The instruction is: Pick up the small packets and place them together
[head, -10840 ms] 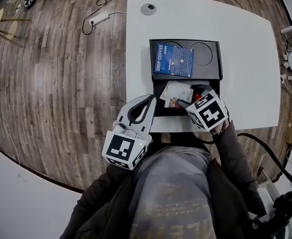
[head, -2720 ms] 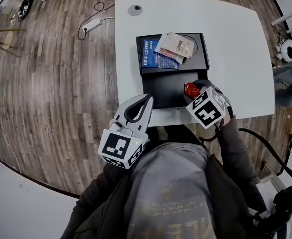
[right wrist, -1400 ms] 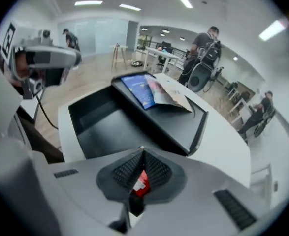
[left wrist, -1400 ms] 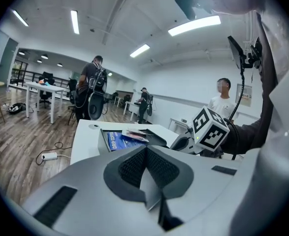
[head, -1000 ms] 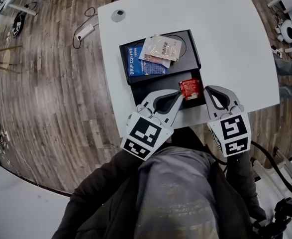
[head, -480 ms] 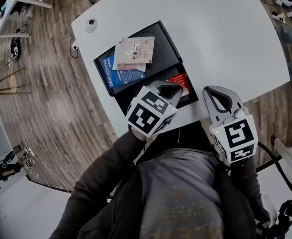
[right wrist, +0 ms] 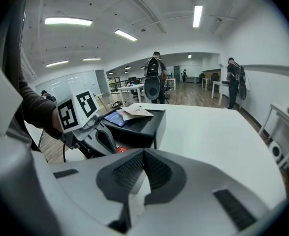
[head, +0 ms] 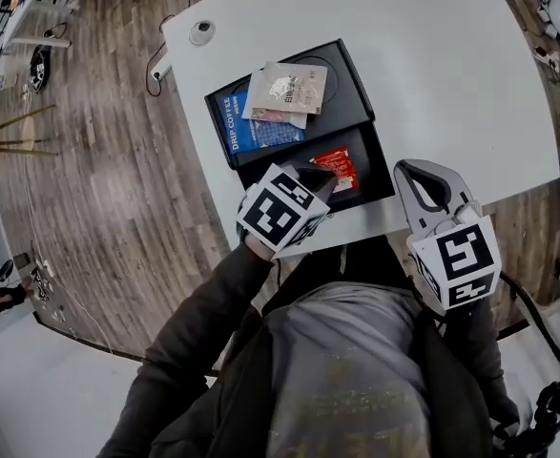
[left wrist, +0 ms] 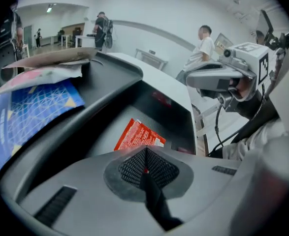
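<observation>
My left tongs (left wrist: 145,150) are pressed together with nothing clearly pinched. Their tips are down in the near compartment of the black tray (head: 383,165), right at the near edge of the red packet (left wrist: 140,134) lying flat there. To lift it, I should probably part them, slip one pad under that edge and pinch lightly. Then I'd carry it to the blue packet (head: 260,134) and pale packet (head: 286,86) stacked in the far compartment. My right tongs (right wrist: 143,152) are closed and empty over the worktop (head: 451,55) beside the tray.
</observation>
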Motion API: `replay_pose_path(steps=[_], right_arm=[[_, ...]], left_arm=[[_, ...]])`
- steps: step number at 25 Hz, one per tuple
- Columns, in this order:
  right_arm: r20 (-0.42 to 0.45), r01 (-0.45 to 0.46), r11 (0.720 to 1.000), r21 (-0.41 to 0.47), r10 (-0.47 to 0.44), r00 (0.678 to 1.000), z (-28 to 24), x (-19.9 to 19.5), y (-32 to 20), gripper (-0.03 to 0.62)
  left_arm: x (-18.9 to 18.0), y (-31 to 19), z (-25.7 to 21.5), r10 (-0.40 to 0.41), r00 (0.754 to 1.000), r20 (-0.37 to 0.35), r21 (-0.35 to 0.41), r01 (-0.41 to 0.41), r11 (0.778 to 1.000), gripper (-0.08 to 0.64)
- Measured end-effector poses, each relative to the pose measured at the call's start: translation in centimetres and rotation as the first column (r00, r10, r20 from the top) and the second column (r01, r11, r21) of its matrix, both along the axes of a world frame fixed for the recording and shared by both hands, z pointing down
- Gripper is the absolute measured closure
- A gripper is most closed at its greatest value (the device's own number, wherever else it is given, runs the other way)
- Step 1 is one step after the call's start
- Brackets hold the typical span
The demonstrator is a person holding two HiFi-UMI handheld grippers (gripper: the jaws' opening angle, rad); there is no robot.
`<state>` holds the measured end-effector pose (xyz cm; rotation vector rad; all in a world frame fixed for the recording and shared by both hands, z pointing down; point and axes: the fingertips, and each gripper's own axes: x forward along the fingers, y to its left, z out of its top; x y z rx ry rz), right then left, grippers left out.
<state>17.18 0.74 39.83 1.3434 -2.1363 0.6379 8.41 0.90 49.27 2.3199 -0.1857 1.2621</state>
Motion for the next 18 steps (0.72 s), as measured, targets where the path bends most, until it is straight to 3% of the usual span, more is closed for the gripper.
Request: replay_pose_path(steps=[4, 10, 14, 18], right_arm=[[0.004, 0.077, 0.997, 0.015, -0.077, 0.997, -1.0, -3.0, -1.3, 0.588], [0.015, 0.171, 0.985, 0.002, -0.171, 0.985, -0.5, -6.5, -1.3, 0.588], [0.025, 0.187, 0.982, -0.003, -0.187, 0.982, -0.4, -7.3, -1.4, 0.588], [0.041, 0.190, 0.982, 0.005, -0.190, 0.981, 0.1, -6.9, -1.6, 0.588]], left_arm=[[-2.3, 0.8, -0.3, 0.048, 0.998, 0.050, -0.010, -0.048, 0.999, 0.558], [-3.6, 1.6, -0.4, 0.043, 0.996, 0.072, -0.055, -0.039, 0.998, 0.558], [-3.6, 1.1, -0.4, 0.120, 0.985, 0.126, -0.010, -0.120, 0.993, 0.558], [-3.6, 1.4, 0.4, 0.178, 0.966, 0.185, -0.019, -0.178, 0.984, 0.558]])
